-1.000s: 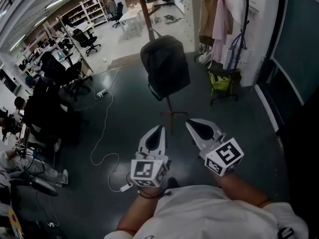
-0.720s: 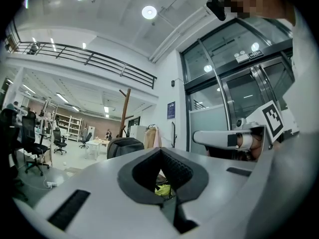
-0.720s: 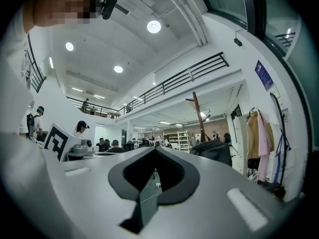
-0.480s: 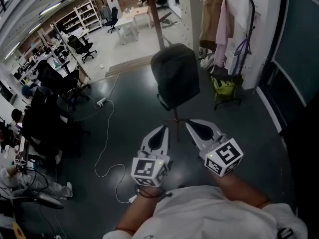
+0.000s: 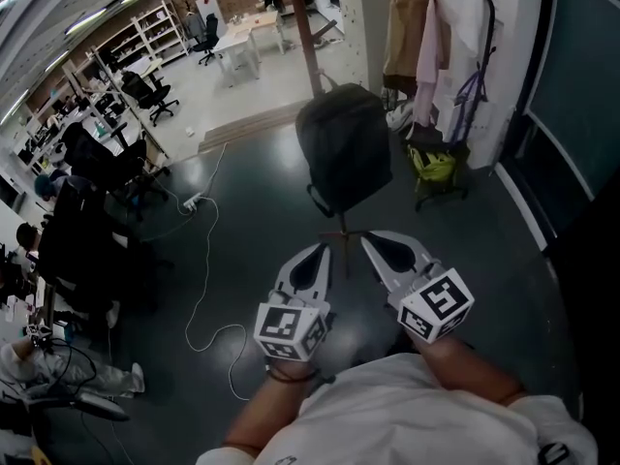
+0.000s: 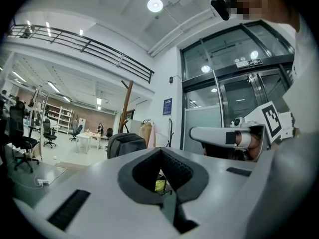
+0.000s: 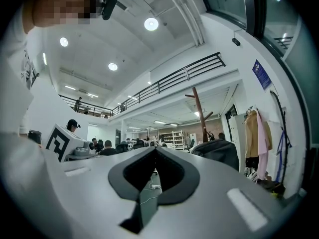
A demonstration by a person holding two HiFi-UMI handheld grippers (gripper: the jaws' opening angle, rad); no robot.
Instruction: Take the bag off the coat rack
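A: What's the worry, starting at the left?

B: The white cable [image 5: 205,284] snaking over the floor [image 5: 465,260], left of the way forward. A foot could catch it on a careless step towards the rack.

A: And the grippers?

B: The left gripper [image 5: 312,255] and the right gripper [image 5: 376,248] are held side by side, near the body. Each has its jaws pressed together with nothing between them, and both are well short of the bag. If they arrive like that they will only shove it, so they need spreading first.

A: Where's the bag exactly?

B: The black bag [image 5: 344,143] hangs on the wooden coat rack [image 5: 303,37], straight ahead and farther off, clear of the floor. I think it hangs by its top loop, but the peg is too small to make out.

A: So the lift is the risky part?

B: I'd say so. The rack stands on thin legs [image 5: 341,232], and a pull towards the person rather than upward could drag or tip it. A pinch on loose fabric might also slip under the bag's weight.

A: Anything on the right?

B: The hanging clothes [image 5: 418,27], far right. A swinging bag could brush them, though they look well apart.
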